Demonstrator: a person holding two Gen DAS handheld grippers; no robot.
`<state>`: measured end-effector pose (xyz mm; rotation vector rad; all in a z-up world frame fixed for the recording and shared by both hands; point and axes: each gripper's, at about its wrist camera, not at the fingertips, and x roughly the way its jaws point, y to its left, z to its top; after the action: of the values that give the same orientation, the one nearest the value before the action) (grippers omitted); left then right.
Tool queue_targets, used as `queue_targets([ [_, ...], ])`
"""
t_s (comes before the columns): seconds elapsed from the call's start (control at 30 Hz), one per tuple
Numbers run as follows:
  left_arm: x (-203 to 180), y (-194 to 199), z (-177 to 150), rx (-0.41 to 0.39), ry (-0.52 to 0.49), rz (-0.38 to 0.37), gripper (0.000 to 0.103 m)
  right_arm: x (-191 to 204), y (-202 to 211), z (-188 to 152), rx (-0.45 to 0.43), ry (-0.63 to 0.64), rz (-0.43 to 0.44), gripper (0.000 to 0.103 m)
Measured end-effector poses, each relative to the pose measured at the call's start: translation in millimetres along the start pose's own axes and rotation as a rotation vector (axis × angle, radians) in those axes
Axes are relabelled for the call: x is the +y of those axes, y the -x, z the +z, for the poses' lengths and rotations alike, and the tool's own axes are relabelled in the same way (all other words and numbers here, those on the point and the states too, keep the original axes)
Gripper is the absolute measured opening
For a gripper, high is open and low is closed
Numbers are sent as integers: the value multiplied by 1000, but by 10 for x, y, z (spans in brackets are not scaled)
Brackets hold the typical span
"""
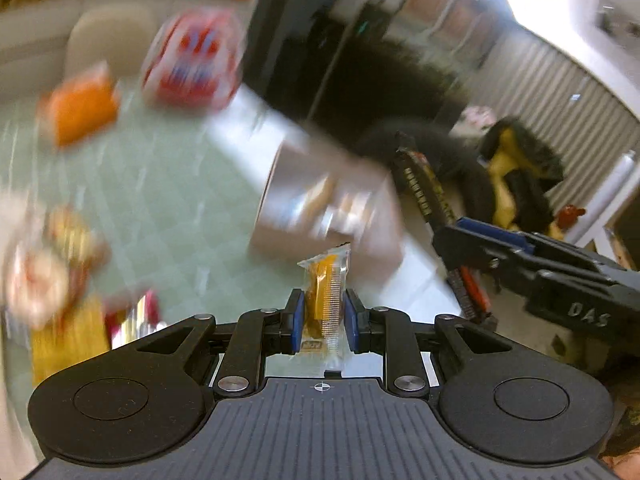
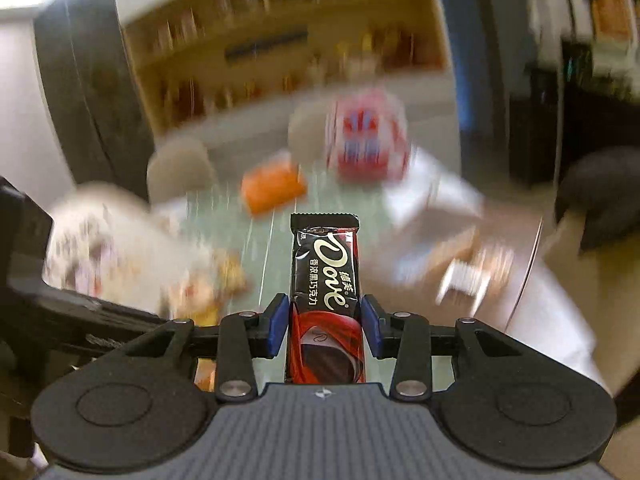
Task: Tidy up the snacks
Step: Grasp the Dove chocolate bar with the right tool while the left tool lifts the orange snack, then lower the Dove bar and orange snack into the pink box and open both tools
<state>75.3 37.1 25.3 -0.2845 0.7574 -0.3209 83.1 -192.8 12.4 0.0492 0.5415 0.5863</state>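
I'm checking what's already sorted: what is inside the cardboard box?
The cardboard box holds a few wrapped snacks, pale and brownish, but motion blur hides what they are and how many. Its near wall covers whatever lies lower down.

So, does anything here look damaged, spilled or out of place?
Nothing stands out. The left gripper holds a small orange snack packet, the right gripper a Dove chocolate bar; both wrappers look intact. The background is blurred.

Wooden shelving (image 2: 288,40) behind; beige chairs (image 2: 180,172) (blurred).
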Motion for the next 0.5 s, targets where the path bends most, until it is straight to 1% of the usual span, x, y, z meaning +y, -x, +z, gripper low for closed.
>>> queue_targets([
  [0.03,-63,30,176,-36,-34,-6,25,-10,78,156,-46,10,-12,39],
  [0.13,-201,16,619,-118,-109,-35,25,-95,202,603,-138,26,-68,39],
  [0.17,-228,-33,762,-138,-124,-40,25,-140,217,723,-164,35,-90,39],
  [0.23,-261,-241,999,-139,-131,-51,26,-261,204,913,-193,39,-140,39],
  [0.3,-226,-597,1209,-101,-107,-75,26,-445,129,1060,-190,18,-175,39],
  [0.37,-159,-1065,1363,-19,-83,-101,26,-646,9,1155,-169,-16,-198,39],
  [0.43,-47,-1636,1427,68,-41,-116,26,-883,-207,1196,-130,-51,-227,39],
  [0.5,68,-2168,1375,145,5,-106,25,-1102,-464,1180,-71,-97,-255,39],
])
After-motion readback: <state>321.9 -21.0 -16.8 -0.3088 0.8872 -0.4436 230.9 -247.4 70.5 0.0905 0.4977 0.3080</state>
